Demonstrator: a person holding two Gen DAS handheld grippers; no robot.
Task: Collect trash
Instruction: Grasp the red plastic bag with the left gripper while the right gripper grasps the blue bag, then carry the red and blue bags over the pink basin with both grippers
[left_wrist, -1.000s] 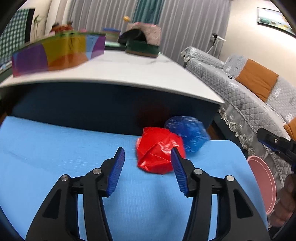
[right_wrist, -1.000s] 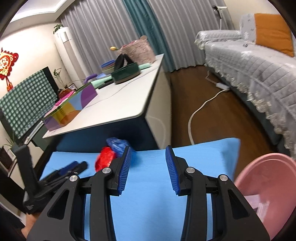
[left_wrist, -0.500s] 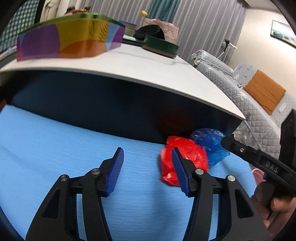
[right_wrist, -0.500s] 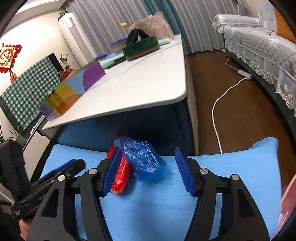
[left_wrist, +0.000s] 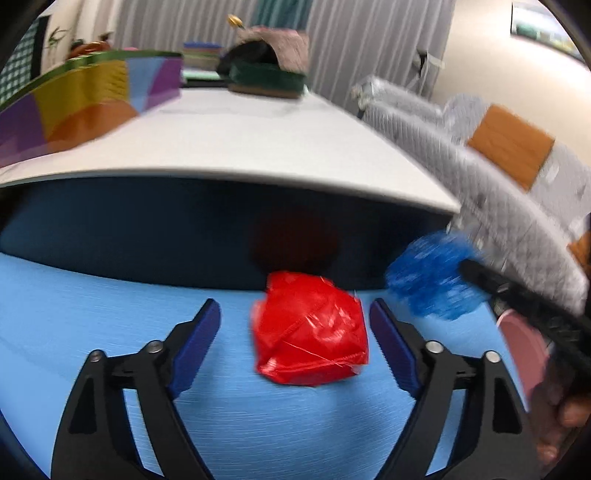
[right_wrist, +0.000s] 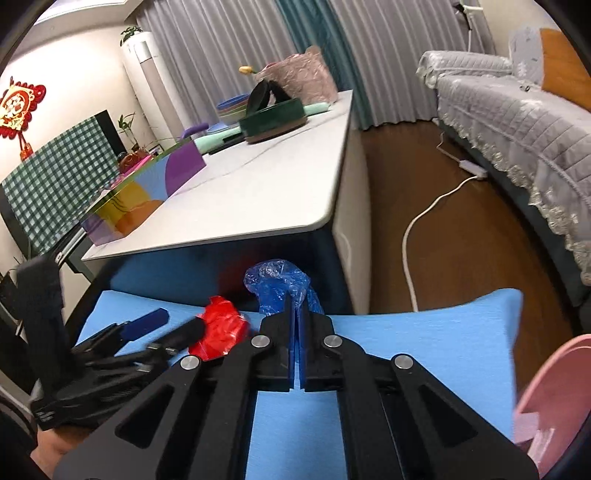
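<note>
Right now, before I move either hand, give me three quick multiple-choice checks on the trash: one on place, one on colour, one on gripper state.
1. The red bag lies:
A. between the left gripper's open jaws
B. in the pink basin
C. on the white table

2. The bag in the right gripper is:
A. green
B. blue
C. yellow

3. The right gripper is:
A. wide open
B. out of view
C. shut on a bag

1 A: it sits on the blue cloth, untouched.
2 B: blue bag.
3 C: jaws have closed, pinching plastic.

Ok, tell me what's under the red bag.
The red bag lies on the blue cloth, between the left gripper's open jaws. Whatever lies directly beneath it is covered.
</note>
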